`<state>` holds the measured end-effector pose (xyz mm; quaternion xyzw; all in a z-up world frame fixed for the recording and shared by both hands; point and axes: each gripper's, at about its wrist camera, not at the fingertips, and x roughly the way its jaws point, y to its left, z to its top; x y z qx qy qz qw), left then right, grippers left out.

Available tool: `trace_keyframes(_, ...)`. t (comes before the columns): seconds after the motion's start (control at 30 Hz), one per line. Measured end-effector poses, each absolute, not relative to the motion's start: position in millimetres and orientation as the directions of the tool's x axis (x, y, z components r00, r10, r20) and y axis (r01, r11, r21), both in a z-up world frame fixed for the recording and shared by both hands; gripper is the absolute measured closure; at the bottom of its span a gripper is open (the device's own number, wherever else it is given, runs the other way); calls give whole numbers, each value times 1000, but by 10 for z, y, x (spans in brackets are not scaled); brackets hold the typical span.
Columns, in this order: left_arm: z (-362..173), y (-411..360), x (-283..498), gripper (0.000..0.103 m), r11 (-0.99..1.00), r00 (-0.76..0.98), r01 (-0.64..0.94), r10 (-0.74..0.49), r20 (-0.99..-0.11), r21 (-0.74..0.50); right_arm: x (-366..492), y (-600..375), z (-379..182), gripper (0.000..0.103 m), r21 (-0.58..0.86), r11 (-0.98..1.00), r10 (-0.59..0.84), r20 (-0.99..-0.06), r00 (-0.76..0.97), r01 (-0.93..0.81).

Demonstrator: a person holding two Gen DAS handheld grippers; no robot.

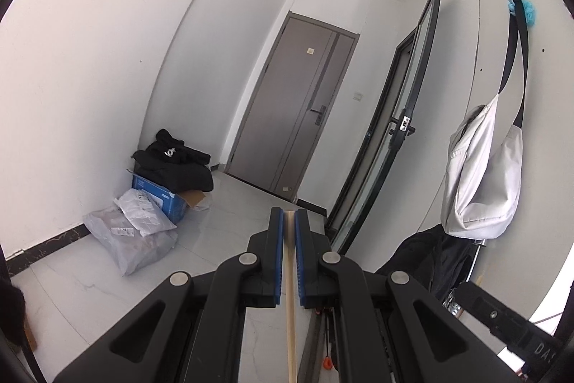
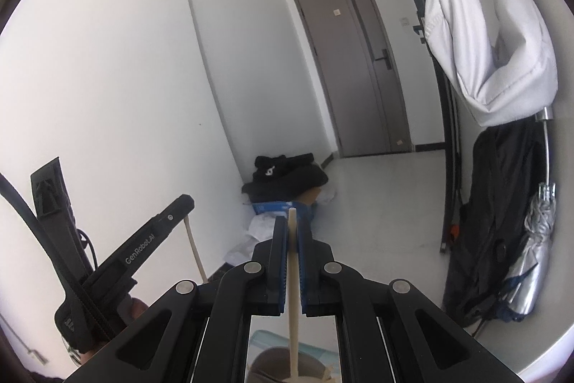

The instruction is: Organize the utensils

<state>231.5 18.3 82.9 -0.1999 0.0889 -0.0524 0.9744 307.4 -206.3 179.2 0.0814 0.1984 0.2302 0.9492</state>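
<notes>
Black linkage arms fill the lower half of both wrist views, and between each pair of blue pads runs a slim pale stick. At lower centre of the left wrist view, the left gripper [image 1: 288,214] is clamped on a light wooden stick [image 1: 290,293], probably a chopstick or utensil handle, which runs from the bottom edge up to the fingertips. At lower centre of the right wrist view, the right gripper [image 2: 291,221] is likewise closed on a cream-coloured stick [image 2: 293,293], whose rounded tip pokes just past the fingertips. That stick's lower end meets something brown and rounded at the bottom edge; what it is cannot be told.

Both utensils are carried in the air, well above a pale tiled floor [image 1: 222,225]. No holder, drawer or tray is visible in either view. At lower left of the right wrist view, the left gripper appears from the side, a hand partly visible beneath it.

Beyond, a grey door [image 1: 297,106] stands at frame centre, a pile of black clothing [image 1: 175,164] over a blue box [image 1: 158,196] sits in the corner, and a white bag [image 1: 480,174] hangs at right.

Judging by their look, both sticks are light, stiff and smooth. Gripped along the shaft they should stay put, though a thin round shaft may swivel or slide if the pads ease.
</notes>
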Motion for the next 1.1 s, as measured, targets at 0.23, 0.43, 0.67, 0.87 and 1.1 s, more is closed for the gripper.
trace_keyframes(0.23,621,31,2471,100,915,966,124,-199,-163,-383,3197,-2105,1562,98,253,886,460,-364,810,-389)
trace_keyframes(0.43,496,-81,2468,100,928,961,150,-218,-169,-340,3148,-2152,1428,98,270,883,463,-371,805,-384)
trace_keyframes(0.67,452,-222,2421,100,941,949,214,-264,-172,-262,3098,-2243,1312,98,292,883,461,-395,795,-367)
trace_keyframes(0.87,500,-216,2345,100,924,917,290,-343,-204,-248,3059,-2258,1203,98,275,883,467,-412,783,-382)
trace_keyframes(1.1,489,-252,2205,100,918,884,353,-391,-257,-183,2980,-2247,1081,98,271,876,482,-448,753,-399)
